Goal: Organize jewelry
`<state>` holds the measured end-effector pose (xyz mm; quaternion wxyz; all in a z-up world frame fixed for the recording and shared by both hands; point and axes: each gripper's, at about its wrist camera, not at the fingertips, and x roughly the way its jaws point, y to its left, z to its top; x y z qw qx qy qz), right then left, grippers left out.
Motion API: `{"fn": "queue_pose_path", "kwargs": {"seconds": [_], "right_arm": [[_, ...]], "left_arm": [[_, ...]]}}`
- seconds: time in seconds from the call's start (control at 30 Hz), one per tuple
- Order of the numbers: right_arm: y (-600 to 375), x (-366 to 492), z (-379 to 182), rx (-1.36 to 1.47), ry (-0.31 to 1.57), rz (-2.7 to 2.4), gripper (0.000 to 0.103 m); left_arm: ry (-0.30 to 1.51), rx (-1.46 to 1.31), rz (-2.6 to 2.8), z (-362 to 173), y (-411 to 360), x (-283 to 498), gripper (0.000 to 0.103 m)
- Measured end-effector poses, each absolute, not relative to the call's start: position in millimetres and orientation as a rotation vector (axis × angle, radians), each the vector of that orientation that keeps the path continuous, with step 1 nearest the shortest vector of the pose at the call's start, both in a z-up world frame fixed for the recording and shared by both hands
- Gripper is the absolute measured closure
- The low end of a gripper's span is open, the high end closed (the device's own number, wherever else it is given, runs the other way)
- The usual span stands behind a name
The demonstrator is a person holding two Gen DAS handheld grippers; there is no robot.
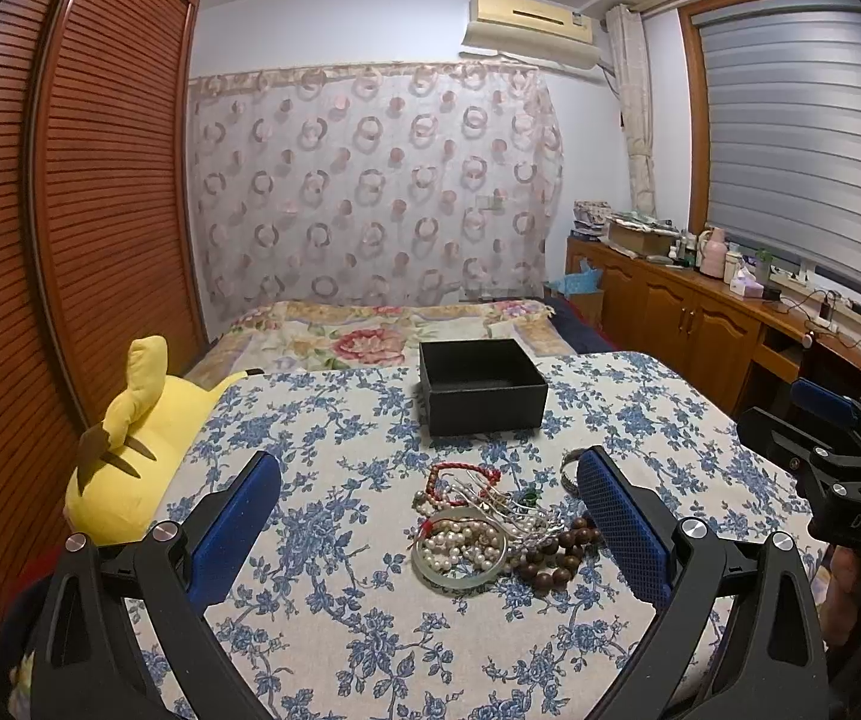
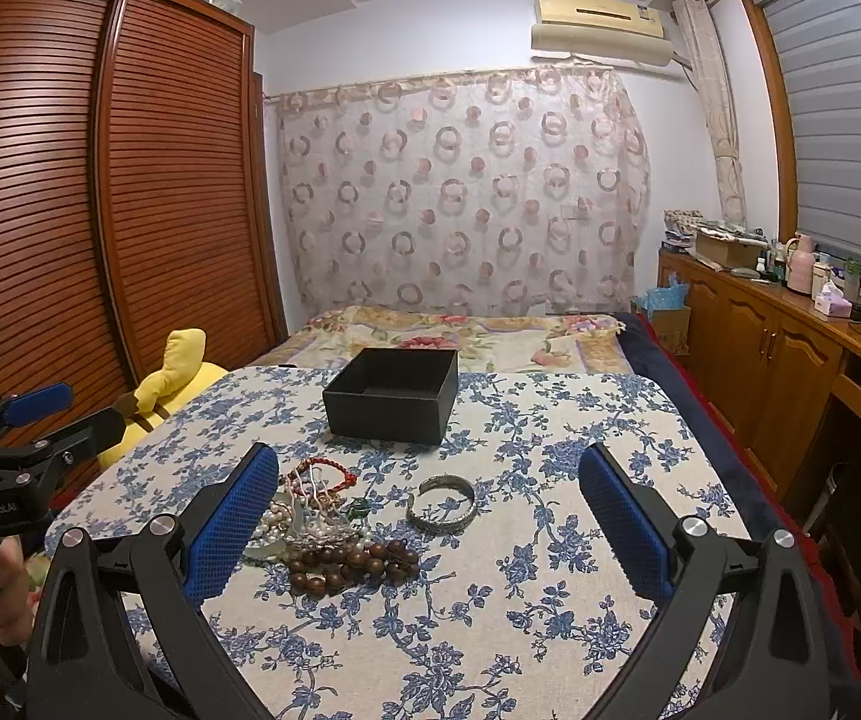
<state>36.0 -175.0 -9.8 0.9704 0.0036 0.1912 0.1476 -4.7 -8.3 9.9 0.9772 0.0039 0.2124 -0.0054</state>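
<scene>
A pile of jewelry (image 1: 478, 531) lies on the blue-flowered tablecloth (image 1: 334, 432): a pale jade bangle (image 1: 424, 567) around white pearls, a red cord bracelet (image 1: 460, 469), dark wooden beads (image 1: 556, 555) and silver chains. A silver bangle (image 2: 442, 504) lies apart, to the right of the pile. An open, empty black box (image 1: 481, 384) stands behind the pile; it also shows in the right wrist view (image 2: 391, 396). My left gripper (image 1: 430, 480) is open, above the pile. My right gripper (image 2: 430, 474) is open, with the pile and bangle between its fingers.
A yellow plush toy (image 1: 142, 438) lies at the table's left edge. A bed with a flowered cover (image 1: 370, 330) is behind the table. A wooden wardrobe (image 1: 70, 210) stands on the left, and a wooden cabinet (image 2: 778, 336) with bottles on the right.
</scene>
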Motion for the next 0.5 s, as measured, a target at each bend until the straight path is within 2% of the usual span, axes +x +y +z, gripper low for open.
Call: {"fn": "queue_pose_path", "kwargs": {"seconds": [0.5], "right_arm": [[-171.5, 35.2, -6.7, 0.009, 0.386, 0.303, 0.002]], "left_arm": [[0.42, 0.01, -0.012, 14.0, -6.5, -4.5, 0.007]]}}
